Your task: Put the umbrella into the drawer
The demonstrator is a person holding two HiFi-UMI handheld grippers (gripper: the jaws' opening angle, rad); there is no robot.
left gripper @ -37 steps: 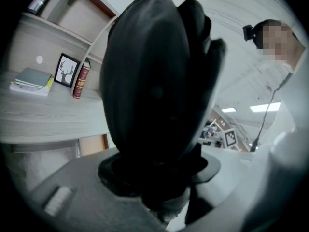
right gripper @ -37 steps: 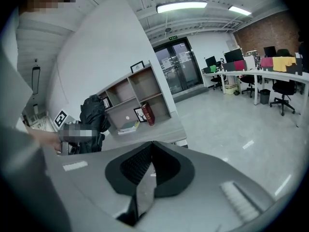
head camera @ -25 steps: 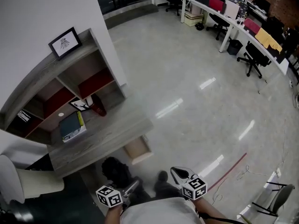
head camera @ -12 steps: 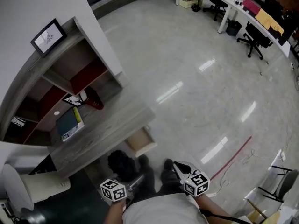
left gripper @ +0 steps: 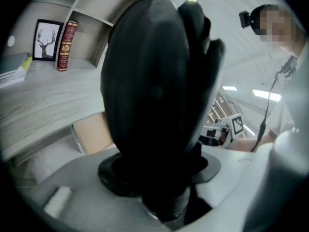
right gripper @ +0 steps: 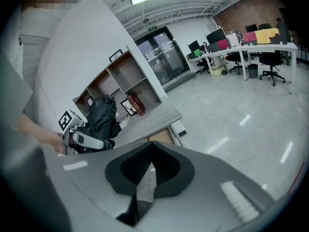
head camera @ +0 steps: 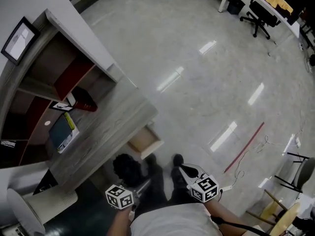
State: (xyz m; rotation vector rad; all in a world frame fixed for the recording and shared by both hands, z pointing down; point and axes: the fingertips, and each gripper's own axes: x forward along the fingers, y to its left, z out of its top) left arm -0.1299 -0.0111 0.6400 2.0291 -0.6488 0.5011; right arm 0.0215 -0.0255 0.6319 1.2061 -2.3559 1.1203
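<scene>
A folded black umbrella (head camera: 127, 167) hangs just below the desk's front edge, and my left gripper (head camera: 140, 187) is shut on it. In the left gripper view the umbrella (left gripper: 149, 91) fills the middle, rising from between the jaws of my left gripper (left gripper: 159, 170). The open drawer (head camera: 145, 142), light wood inside, sticks out of the grey desk (head camera: 103, 132) just above the umbrella; the drawer (left gripper: 94, 134) also shows behind it. My right gripper (head camera: 187, 173) stands to the right, shut and empty; its jaws (right gripper: 152, 146) meet at the tips. It looks across at the umbrella (right gripper: 102, 116).
On the desk lie a stack of books (head camera: 62, 131), a red book (head camera: 84, 105) and a small picture, under a shelf unit (head camera: 54, 68). A white chair (head camera: 29, 205) stands at the lower left. The person's shoes (head camera: 162, 162) rest on polished floor; office desks and chairs (head camera: 258, 9) are far off.
The view has tipped further down: desk and shelves slid toward the upper left, the drawer and shoes came nearer. Both grippers stay low in the picture, the left still holding the umbrella.
</scene>
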